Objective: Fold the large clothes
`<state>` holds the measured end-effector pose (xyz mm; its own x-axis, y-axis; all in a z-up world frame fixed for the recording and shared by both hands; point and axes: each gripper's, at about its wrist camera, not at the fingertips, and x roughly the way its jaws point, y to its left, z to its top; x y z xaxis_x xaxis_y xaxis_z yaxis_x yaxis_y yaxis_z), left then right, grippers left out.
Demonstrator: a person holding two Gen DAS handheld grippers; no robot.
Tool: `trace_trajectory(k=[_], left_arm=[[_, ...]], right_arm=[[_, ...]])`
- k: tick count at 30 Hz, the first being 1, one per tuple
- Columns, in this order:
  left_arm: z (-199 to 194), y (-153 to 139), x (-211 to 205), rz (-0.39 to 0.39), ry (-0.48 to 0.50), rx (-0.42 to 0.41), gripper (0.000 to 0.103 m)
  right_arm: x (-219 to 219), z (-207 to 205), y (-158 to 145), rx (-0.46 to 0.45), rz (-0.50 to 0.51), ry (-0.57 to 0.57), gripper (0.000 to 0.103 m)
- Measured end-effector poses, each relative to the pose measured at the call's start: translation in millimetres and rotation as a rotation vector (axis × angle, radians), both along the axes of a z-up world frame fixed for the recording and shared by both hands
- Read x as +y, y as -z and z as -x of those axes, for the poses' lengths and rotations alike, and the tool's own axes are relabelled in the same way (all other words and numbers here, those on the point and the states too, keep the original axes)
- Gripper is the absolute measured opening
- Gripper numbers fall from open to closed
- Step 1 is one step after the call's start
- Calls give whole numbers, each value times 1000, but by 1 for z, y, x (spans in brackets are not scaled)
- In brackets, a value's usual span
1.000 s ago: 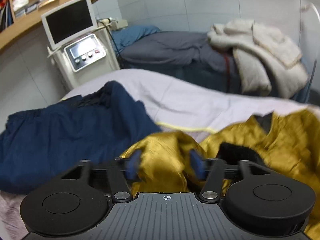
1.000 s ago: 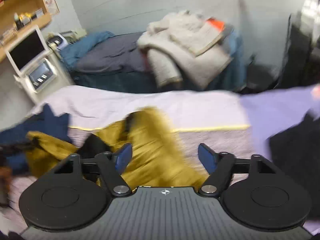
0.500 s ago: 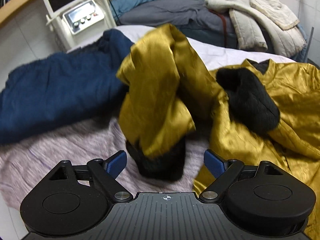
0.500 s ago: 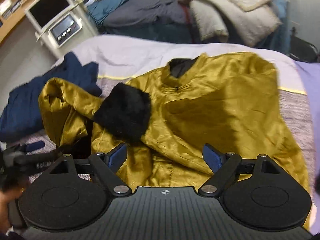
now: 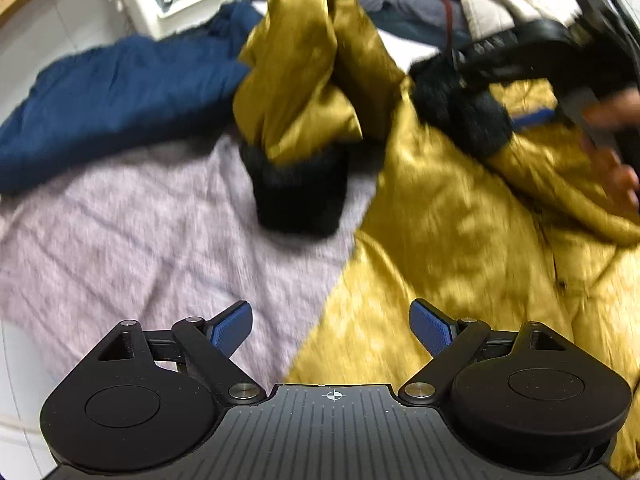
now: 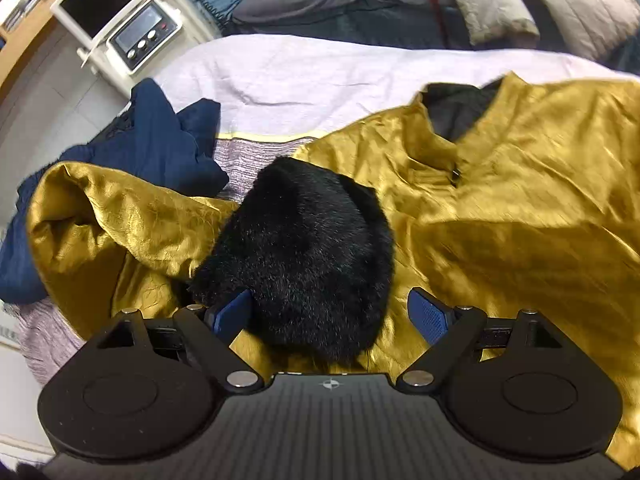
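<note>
Gold satin is what we have to deal with: the jacket (image 6: 520,208) lies spread on the lilac bedspread (image 6: 320,76), collar toward the far side, both sleeves ending in black fur cuffs. Our right gripper (image 6: 330,314) has its jaws spread wide with the nearer fur cuff (image 6: 304,256) lying between them, its left pad against the fur but nothing pinched; our left gripper (image 5: 331,326) is equally spread and empty, hovering over the jacket's side edge where satin meets bedspread. The other sleeve (image 5: 304,68) is bunched in a twisted heap, its cuff (image 5: 298,196) resting on the bedspread. The risks we see come from the cloth itself: satin is slick, so a shallow pinch could slide off mid-lift, and closing on the fluffy cuff may catch only fur and let the sleeve drop. Folding over that twisted sleeve would likely trap a lump inside. Around us, a navy garment (image 6: 160,140) lies just beside the bunched sleeve, touching it, and could be dragged along or caught in the fold. A white machine with a screen (image 6: 120,20) stands beyond the bed's corner, and a second bed piled with pale quilted bedding (image 6: 540,4) sits behind, both well apart from our work.
</note>
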<state>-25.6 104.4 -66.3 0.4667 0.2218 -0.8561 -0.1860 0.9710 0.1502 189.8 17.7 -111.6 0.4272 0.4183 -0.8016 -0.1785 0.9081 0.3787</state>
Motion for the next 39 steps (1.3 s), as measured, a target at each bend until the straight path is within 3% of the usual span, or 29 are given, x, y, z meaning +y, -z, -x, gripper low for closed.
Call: trace_trajectory(k=[2, 4, 5, 7, 13, 15, 16, 19, 23, 25, 26, 27, 28, 29, 32, 35, 39], left_arm=[[6, 4, -7, 14, -3, 15, 103], [10, 5, -10, 20, 7, 17, 103], [10, 5, -13, 18, 16, 15, 103], [10, 4, -16, 10, 27, 7, 103], [2, 5, -23, 24, 55, -4, 103], [0, 6, -27, 20, 74, -6, 103], [-1, 6, -29, 19, 82, -7, 103], [-2, 8, -33, 25, 100, 0, 103], [-4, 10, -34, 35, 109, 5, 103], [-6, 12, -35, 34, 113, 6, 103], [-6, 13, -35, 33, 116, 10, 103], [-8, 14, -36, 31, 118, 14, 103], [-9, 15, -36, 27, 118, 18, 103], [-9, 15, -38, 25, 118, 21, 103], [-8, 13, -39, 21, 116, 15, 103], [-4, 11, -38, 7, 108, 12, 103], [5, 11, -31, -35, 70, 3, 103]], right_arm=[[7, -2, 2, -32, -4, -57, 53], [9, -1, 2, -45, 11, -91, 46], [7, 0, -1, -62, 20, -97, 34], [2, 6, -10, -109, 61, -110, 20], [-64, 21, -58, -258, 121, -6, 13], [-102, 25, -76, -298, 152, 77, 8], [-123, 27, -85, -320, 176, 127, 1], [-191, 36, -114, -388, 259, 291, 2], [-274, 46, -137, -384, 359, 468, 2], [-302, 44, -134, -302, 379, 478, 7], [-309, 46, -129, -276, 362, 478, 16], [-311, 48, -122, -248, 341, 477, 30], [-308, 49, -113, -217, 311, 463, 64], [-300, 51, -103, -201, 279, 433, 81], [-256, 51, -77, -192, 247, 316, 81], [-207, 34, -52, -123, 249, 214, 83], [-176, 13, -34, -76, 235, 224, 93]])
